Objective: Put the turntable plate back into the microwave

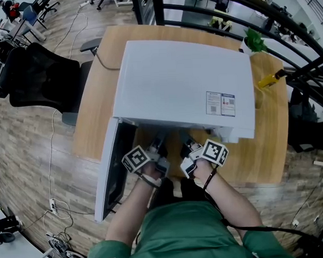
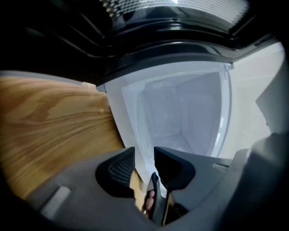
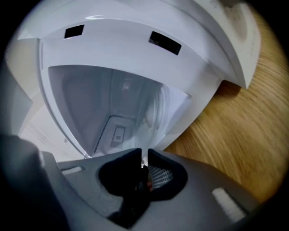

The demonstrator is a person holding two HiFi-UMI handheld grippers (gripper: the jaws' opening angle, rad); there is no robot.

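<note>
Jaws astride turntable plate [image 2: 180, 113] rim, microwave [image 1: 186, 87] beyond

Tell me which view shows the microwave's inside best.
The right gripper view: it looks straight into the white cavity, back wall included. The left gripper view shows it too, paler. The head view sees only the microwave top and open door.

Left gripper [image 2: 144, 154] fingers [image 2: 118, 168] wide apart, right gripper [image 3: 144, 155] fingers [image 3: 166, 173] nearly together
</note>
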